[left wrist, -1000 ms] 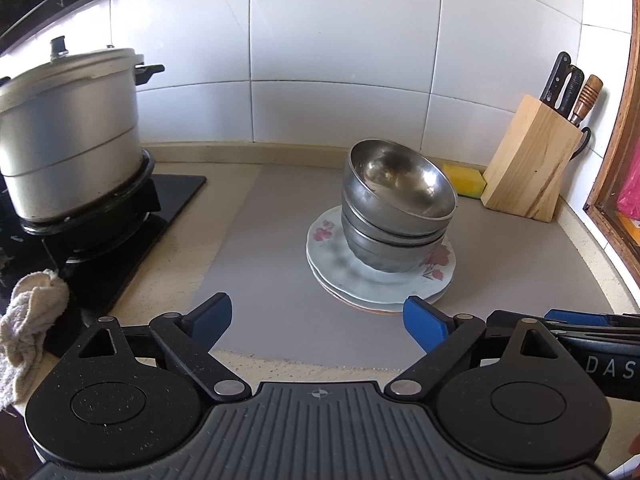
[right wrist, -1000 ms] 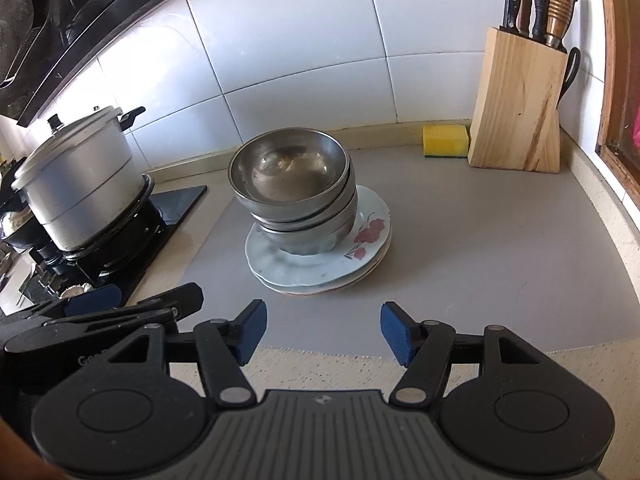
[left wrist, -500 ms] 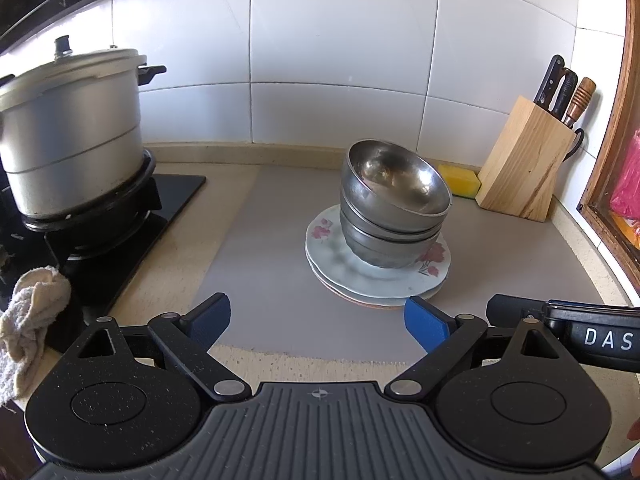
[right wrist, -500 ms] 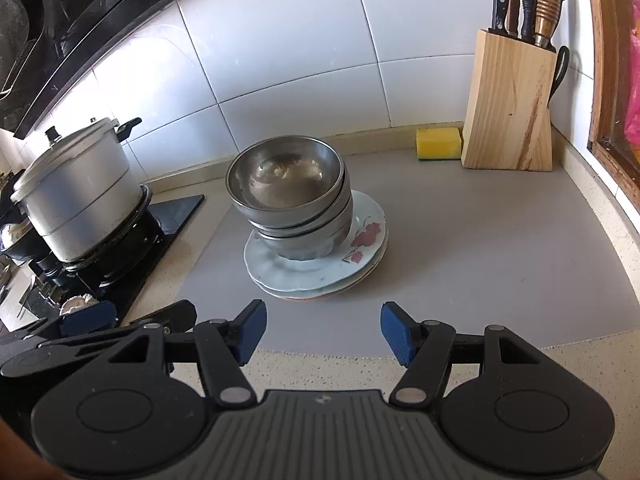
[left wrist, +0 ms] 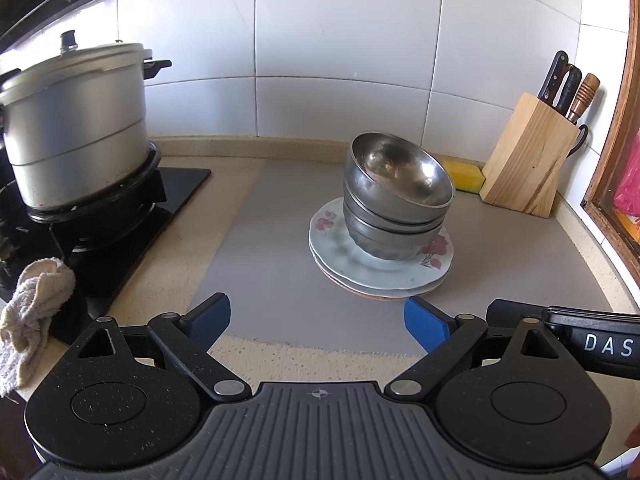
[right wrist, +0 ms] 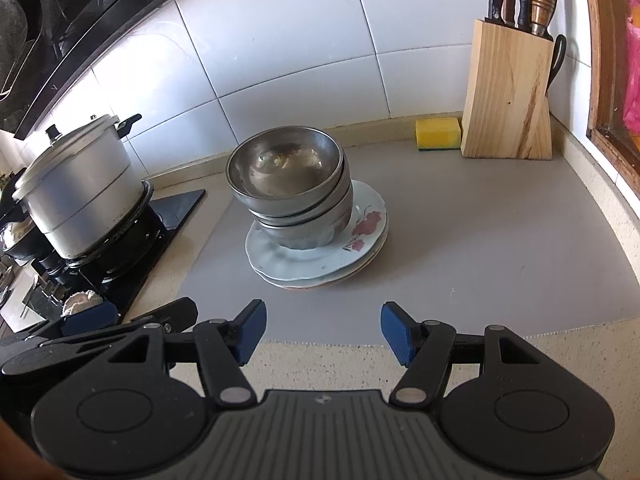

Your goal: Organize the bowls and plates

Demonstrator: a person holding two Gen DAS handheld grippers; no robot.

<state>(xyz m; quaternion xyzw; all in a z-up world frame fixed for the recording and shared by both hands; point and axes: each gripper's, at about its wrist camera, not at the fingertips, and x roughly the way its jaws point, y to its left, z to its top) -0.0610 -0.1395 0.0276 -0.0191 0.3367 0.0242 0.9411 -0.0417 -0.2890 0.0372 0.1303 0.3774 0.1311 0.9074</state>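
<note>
On the grey mat (left wrist: 272, 248) in the middle of the counter stands one pile: the steel bowls (left wrist: 396, 200) nested into each other, the top one tipped towards the knife block (left wrist: 524, 160), all sitting on a stack of flowered plates (left wrist: 348, 260). Both tools hang at the near edge of the counter, angled down at the pile and well short of it. The left gripper (left wrist: 316, 320) has its blue pads spread wide with only bare mat between them, and the right gripper (right wrist: 320, 330) is likewise parted and empty, holding nothing. From here it looks as though the stacking itself is done, or else the pile is about to be taken apart; I cannot say which, but no piece of crockery lies loose anywhere else on the counter. If anything is to be touched next, the crooked top bowl is the likely one: a pad inside the rim and one outside, lifted straight up so the bowls beneath do not slide on the glazed plates. The pressure cooker (left wrist: 76, 128) on the stove and the yellow sponge (right wrist: 438, 133) stand clear of the work.
</note>
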